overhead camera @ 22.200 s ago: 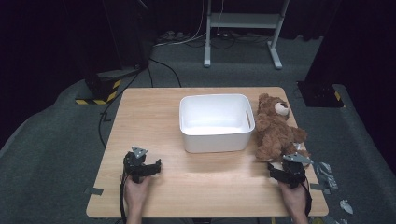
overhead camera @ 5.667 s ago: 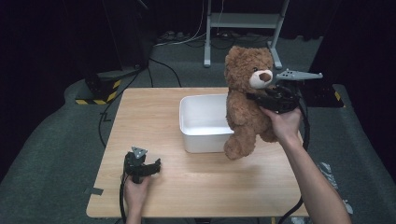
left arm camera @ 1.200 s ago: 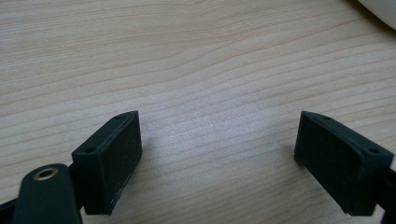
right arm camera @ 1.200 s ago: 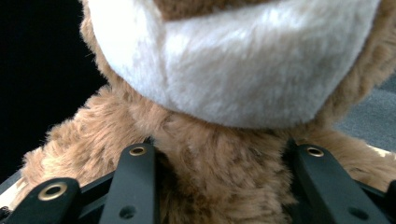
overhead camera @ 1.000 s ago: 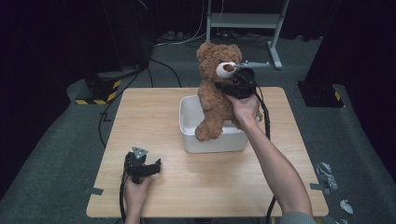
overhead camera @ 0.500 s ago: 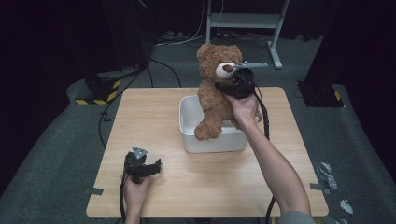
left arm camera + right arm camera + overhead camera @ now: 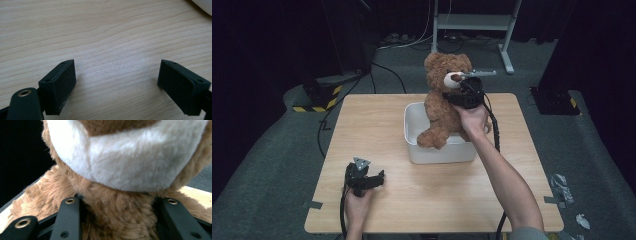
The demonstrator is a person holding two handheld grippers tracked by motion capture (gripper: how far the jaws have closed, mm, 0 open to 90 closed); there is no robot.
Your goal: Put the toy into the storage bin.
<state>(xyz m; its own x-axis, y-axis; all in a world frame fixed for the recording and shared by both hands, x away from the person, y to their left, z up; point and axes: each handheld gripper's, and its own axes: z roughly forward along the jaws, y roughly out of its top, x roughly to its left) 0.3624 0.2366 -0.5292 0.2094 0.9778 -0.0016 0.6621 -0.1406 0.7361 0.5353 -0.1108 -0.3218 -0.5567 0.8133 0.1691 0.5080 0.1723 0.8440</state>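
Note:
A brown teddy bear (image 7: pixel 438 107) hangs upright with its legs down inside the white bin (image 7: pixel 412 131) at the middle of the wooden table (image 7: pixel 372 122). My right gripper (image 7: pixel 452 96) reaches in from the right and is shut on the bear's neck, just under the pale muzzle (image 7: pixel 125 162). Its jaws have just been opening a little, and in the right gripper view (image 7: pixel 119 203) fur still bulges between and against both of them. My left gripper (image 7: pixel 379 177) rests on the table near the front left, open, with bare wood between its jaws (image 7: pixel 117 82).
A corner of the bin (image 7: pixel 203 3) shows at the far right of the left gripper view. Dark floor with cables surrounds the table, and a metal stand (image 7: pixel 472 22) is behind it. Scraps lie on the floor (image 7: pixel 562 185) at the right.
The bear, which once lay on the table right of the bin, has been lifted and carried left over the bin. Over the last second it hardly shifts. The left gripper has stayed put.

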